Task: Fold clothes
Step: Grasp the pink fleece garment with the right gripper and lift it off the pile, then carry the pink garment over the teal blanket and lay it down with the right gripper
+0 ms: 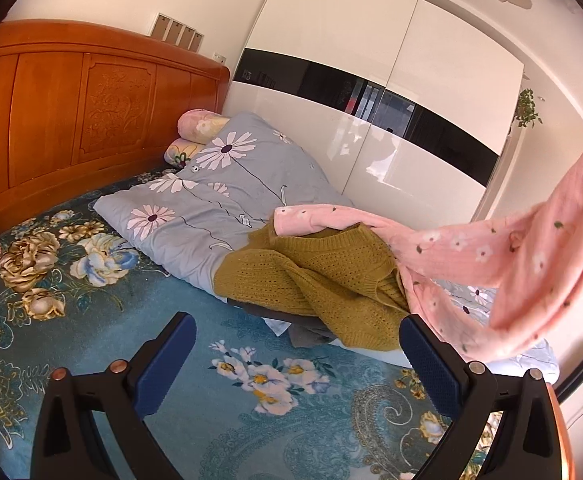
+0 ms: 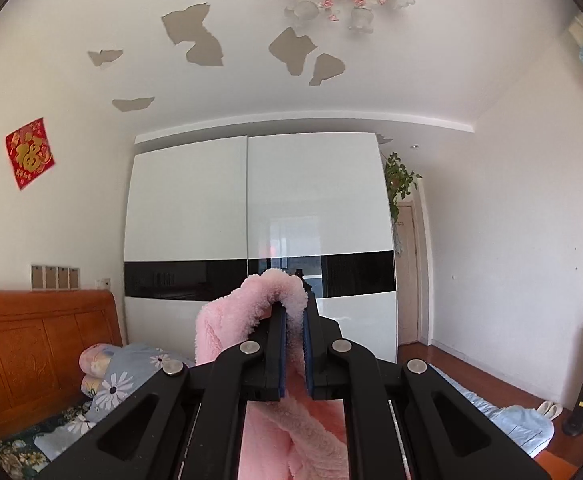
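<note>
Right tongs clenched on a fluffy pink fleece garment, raised toward the glossy white wardrobe with a black band; the fabric drapes over the tips and hangs below. Left tongs released, nothing between them, above the blue floral bedspread. The garment trails from the upper right down onto a mustard-yellow knitted sweater, which lies crumpled beside the grey daisy-print quilt.

Left gripper jaws wide apart, nothing between them, angled downward; right gripper raised about level, jaws clamped on pink fleece garment.
</note>
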Action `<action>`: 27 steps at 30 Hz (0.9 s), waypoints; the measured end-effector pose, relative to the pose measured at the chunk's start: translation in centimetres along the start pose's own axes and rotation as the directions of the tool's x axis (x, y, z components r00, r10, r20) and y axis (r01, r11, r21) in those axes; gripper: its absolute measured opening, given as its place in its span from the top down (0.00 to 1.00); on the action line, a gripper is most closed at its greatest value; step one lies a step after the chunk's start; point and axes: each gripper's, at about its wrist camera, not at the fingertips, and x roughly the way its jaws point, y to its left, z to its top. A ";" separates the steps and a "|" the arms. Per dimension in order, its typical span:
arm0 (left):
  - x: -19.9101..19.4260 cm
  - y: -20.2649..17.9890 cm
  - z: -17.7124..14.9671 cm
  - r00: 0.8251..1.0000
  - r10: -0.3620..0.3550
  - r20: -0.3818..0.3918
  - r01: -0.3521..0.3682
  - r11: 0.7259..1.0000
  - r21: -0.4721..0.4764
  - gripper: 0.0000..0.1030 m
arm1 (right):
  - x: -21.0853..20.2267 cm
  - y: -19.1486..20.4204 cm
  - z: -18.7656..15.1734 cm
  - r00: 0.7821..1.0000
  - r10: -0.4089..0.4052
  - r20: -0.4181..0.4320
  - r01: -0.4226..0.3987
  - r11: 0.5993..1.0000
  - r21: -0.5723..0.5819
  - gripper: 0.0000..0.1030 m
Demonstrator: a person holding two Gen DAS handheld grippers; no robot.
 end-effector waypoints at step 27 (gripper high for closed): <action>-5.5 20.4 -4.6 0.925 0.360 -0.117 -0.369 0.790 -0.490 0.00 | 0.6 53.7 -44.7 0.061 0.603 -0.795 -0.903 0.373 0.214 0.93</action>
